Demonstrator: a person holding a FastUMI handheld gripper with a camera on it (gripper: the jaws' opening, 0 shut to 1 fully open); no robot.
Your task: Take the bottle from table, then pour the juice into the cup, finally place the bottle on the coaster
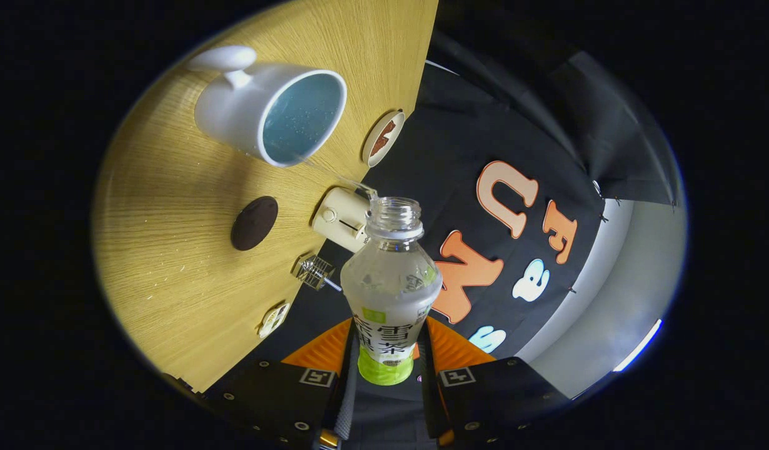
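I have the gripper rolled hard onto its side, so the pale wood-grain table stands like a wall on the left of my view. Both fingers press on the lower body of the clear plastic bottle with the green-and-white label, clamped one on each side of it. The bottle is uncapped, its threaded neck pointing away from me, and a thin clear stream leaves its lip toward the white ceramic cup with a rounded handle. The cup's inside looks pale blue and speckled with droplets or bubbles; it stands on the table beyond and left of the bottle mouth. A dark round coaster lies flat on the wood nearer me than the cup, apart from it. Just beside the bottle neck is a small cream boxy device. A white round dish with something brown on it sits at the table's edge, past the cup.
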